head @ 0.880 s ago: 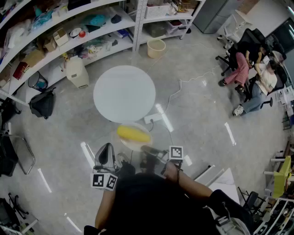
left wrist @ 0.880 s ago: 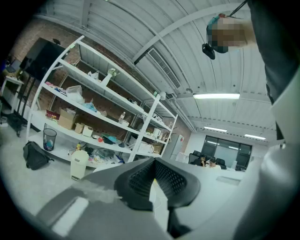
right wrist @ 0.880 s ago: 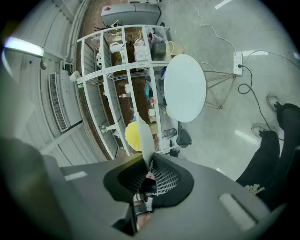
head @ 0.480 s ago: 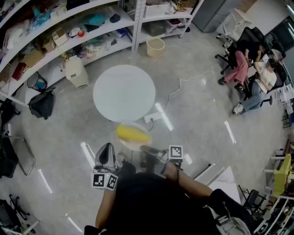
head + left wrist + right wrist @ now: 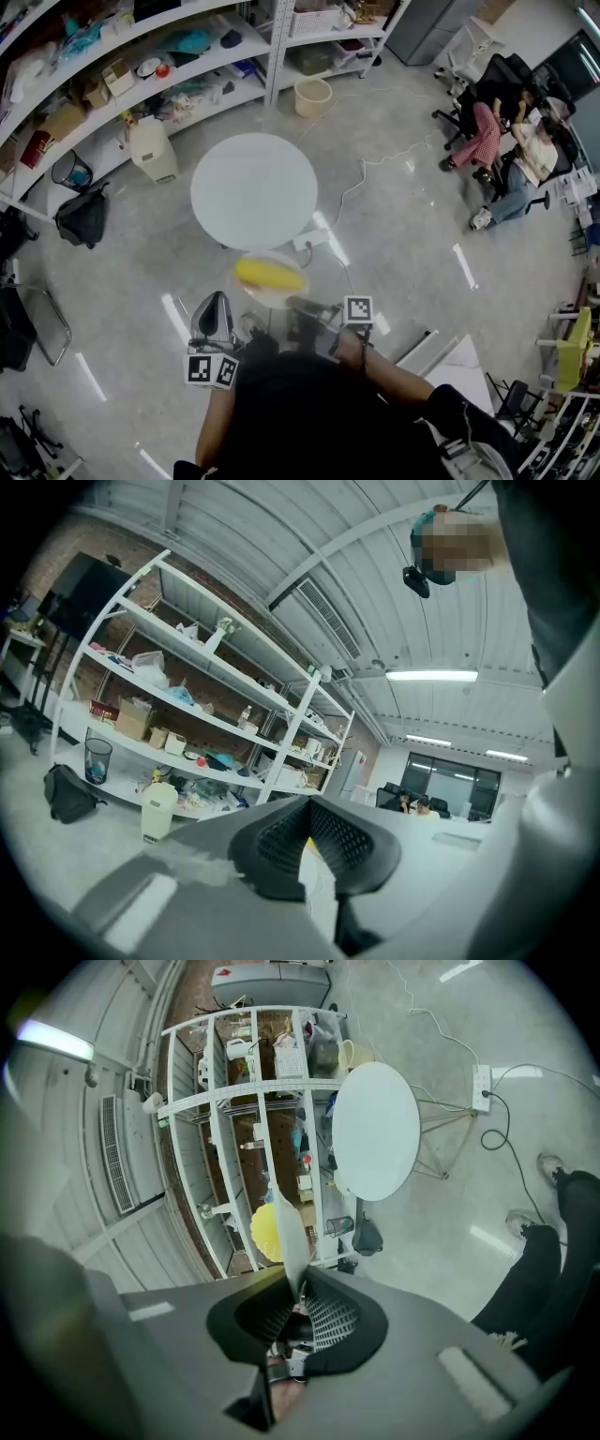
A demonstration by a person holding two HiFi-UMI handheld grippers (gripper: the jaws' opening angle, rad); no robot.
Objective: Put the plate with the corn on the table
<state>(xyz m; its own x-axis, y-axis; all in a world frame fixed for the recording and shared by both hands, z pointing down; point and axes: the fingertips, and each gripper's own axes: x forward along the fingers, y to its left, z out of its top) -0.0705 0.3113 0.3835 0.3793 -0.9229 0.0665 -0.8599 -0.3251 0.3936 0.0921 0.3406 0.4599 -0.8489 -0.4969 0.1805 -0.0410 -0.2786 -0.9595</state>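
Observation:
A pale round plate (image 5: 274, 296) carrying a yellow corn cob (image 5: 270, 274) hangs over the floor, just short of the near edge of the round white table (image 5: 253, 190). My right gripper (image 5: 300, 306) is shut on the plate's near right rim. In the right gripper view the plate (image 5: 287, 1232) stands edge-on between the jaws, with the corn (image 5: 265, 1234) behind it and the table (image 5: 377, 1131) beyond. My left gripper (image 5: 221, 302) is at the plate's left side. In the left gripper view a thin pale rim (image 5: 315, 878) sits between its nearly closed jaws.
Shelving (image 5: 112, 75) full of boxes runs along the back. A white bin (image 5: 153, 150) and a yellow bucket (image 5: 313, 97) stand near it, and a black bag (image 5: 82, 214) lies at the left. A power strip (image 5: 313, 241) lies by the table. Seated people (image 5: 511, 155) are far right.

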